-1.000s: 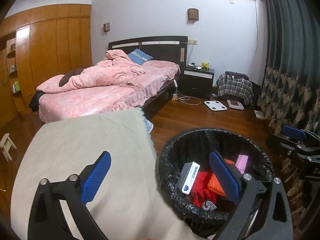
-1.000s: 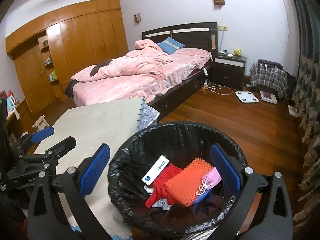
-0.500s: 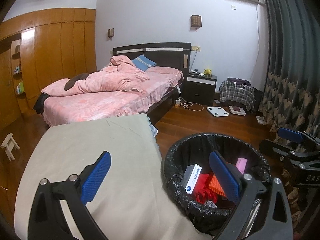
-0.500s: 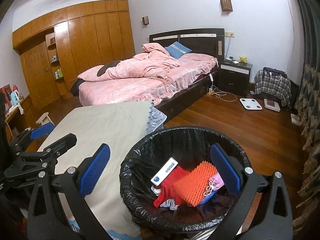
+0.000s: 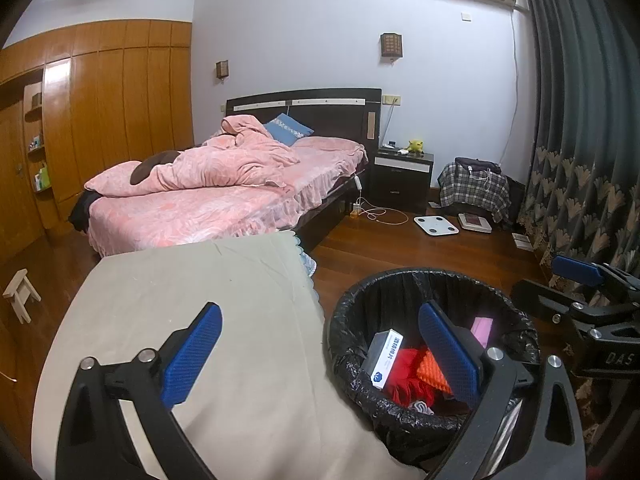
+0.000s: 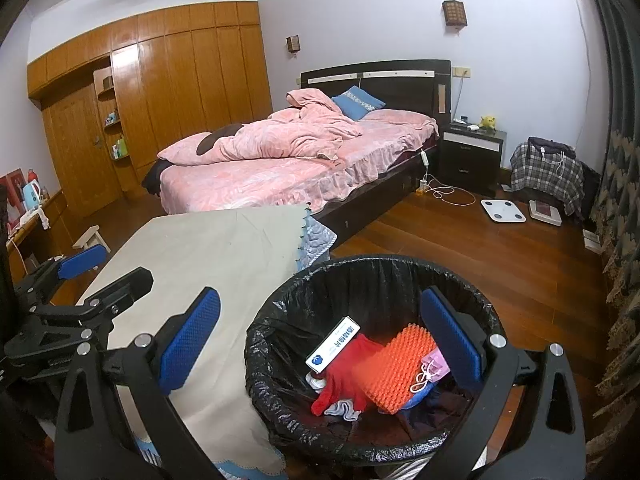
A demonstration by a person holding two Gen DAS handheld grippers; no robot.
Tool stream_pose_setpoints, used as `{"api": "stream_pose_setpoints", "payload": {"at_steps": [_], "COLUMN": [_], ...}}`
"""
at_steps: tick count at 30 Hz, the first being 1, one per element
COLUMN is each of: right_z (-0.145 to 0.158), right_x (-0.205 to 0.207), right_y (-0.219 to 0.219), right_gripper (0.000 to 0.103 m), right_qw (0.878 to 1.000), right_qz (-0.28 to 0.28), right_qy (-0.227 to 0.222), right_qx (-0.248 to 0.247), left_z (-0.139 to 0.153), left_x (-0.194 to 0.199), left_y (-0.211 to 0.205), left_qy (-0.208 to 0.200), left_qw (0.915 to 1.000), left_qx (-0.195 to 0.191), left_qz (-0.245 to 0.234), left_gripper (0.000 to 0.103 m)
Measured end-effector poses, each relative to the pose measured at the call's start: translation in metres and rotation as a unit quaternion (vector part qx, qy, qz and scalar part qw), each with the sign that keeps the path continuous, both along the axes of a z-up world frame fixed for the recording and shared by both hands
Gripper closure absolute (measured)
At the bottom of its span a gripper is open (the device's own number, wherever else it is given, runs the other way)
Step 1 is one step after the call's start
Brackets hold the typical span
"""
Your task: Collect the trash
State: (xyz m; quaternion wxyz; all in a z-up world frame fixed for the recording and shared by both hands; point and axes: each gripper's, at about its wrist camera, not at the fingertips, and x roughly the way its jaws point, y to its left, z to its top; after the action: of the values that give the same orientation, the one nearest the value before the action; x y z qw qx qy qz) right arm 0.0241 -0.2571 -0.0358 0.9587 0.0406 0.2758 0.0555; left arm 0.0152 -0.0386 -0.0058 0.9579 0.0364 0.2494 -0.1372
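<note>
Both tongs gape wide, empty: left tongs (image 5: 320, 354) over the tabletop (image 5: 208, 304) edge, right tongs (image 6: 320, 338) above the bin (image 6: 280, 392). Trash—box (image 6: 333, 345), red cloth (image 6: 344, 376), orange pad (image 6: 394, 366)—lies inside, below the right tongs.

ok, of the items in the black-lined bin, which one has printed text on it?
The white rectangular box with a blue logo, leaning against the bin liner's left side. The red cloth, orange nubbed pad and pink mask show no print.
</note>
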Motion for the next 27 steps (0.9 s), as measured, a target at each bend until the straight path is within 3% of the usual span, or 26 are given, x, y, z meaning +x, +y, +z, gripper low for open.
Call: {"api": "stream_pose_setpoints", "payload": {"at_steps": [27], "right_z": [0.0003], "right_x": [-0.0005], "right_y": [-0.0007], "right_gripper": [0.005], "right_qw": [1.0], "right_qz": [0.001], "right_qy": [-0.002], "right_qx": [-0.001], "left_z": [0.001], "left_x": [-0.0003], "left_y": [0.0007], "left_qy": [0.001], "left_qw": [1.0], "left_qx": [0.0], "left_qz": [0.001], "left_gripper": [0.006]}}
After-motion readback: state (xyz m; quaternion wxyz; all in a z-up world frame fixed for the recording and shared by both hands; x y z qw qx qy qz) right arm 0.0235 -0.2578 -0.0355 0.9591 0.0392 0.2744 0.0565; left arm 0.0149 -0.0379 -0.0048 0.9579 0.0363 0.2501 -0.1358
